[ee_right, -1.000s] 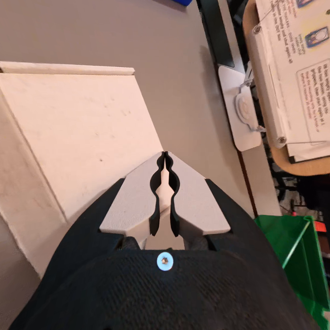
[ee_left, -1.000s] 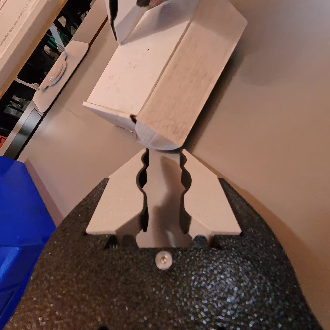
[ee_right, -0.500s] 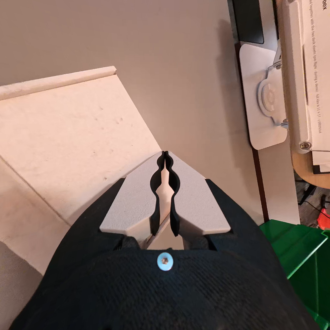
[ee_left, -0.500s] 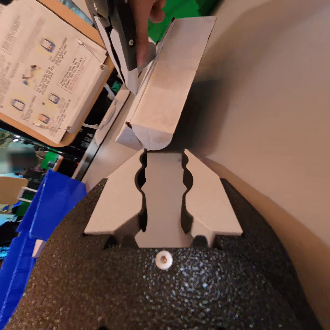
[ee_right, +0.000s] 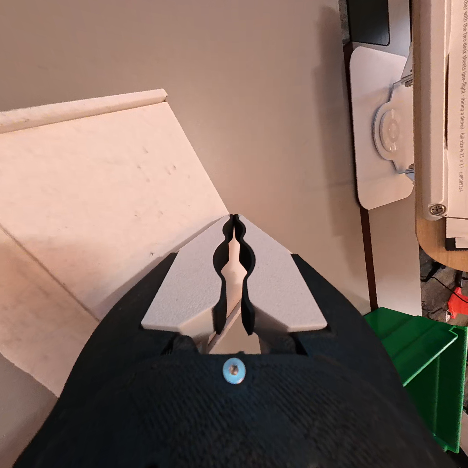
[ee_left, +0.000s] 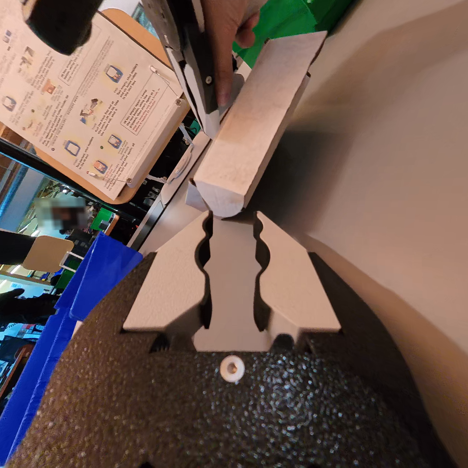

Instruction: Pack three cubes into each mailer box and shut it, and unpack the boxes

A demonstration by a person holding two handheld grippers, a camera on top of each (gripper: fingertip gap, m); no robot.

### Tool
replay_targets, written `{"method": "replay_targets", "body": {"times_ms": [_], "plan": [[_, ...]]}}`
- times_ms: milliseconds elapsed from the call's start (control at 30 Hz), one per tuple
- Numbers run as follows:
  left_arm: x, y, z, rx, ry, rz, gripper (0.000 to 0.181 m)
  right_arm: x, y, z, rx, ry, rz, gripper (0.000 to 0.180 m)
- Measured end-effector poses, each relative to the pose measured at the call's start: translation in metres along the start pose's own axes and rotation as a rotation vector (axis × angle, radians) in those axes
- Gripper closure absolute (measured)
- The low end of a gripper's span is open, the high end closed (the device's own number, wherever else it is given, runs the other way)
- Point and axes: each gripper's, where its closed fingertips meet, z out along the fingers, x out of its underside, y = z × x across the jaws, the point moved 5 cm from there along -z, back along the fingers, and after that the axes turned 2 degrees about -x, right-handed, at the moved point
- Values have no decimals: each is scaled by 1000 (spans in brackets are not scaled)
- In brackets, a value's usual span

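Note:
A white mailer box (ee_left: 243, 141), shut, is tilted up on its edge above the grey table (ee_left: 379, 177) and casts a shadow on it. My left gripper (ee_left: 231, 217) is open and empty. Its fingertips sit just short of the box's rounded end flap (ee_left: 222, 205). My right gripper (ee_right: 234, 215) is shut on the edge of the box's broad panel (ee_right: 101, 190). In the left wrist view it comes in from the top, held by a hand (ee_left: 222, 50), with its tip (ee_left: 212, 124) against the box's upper edge. No cubes are in view.
A blue bin (ee_left: 76, 291) stands at the left. A green bin (ee_right: 417, 354) shows at the right and also behind the box in the left wrist view (ee_left: 278, 22). A clipboard with an instruction sheet (ee_left: 88, 101) stands on a white base (ee_right: 379, 126) at the table's far edge.
The box has turned from showing its broad face to standing edge-on before my left gripper. My right gripper stayed shut on it. My left gripper stayed open and swung upward.

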Motion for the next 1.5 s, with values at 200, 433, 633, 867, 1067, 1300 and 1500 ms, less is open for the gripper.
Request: {"method": "replay_targets", "body": {"times_ms": [200,433,633,867,1067,1300,1500], "plan": [[-4,-8,2,-30,11,77,155,0,0,0,4,4,2,180],[-2,-5,16,-124,104,106,164,0,1,0,7,9,10,180],[-5,-3,12,-103,104,28,173,-1,2,0,41,31,12,180],[-20,-2,5,25,95,-173,175,-3,4,0,65,66,-3,180],[-25,-1,5,92,73,-344,175,-4,3,1,52,84,-4,180],[-20,-4,10,-25,70,-155,175,-6,3,3,68,111,-46,180],[-13,2,12,24,57,-218,174,-6,3,3,73,111,-39,180]]}}
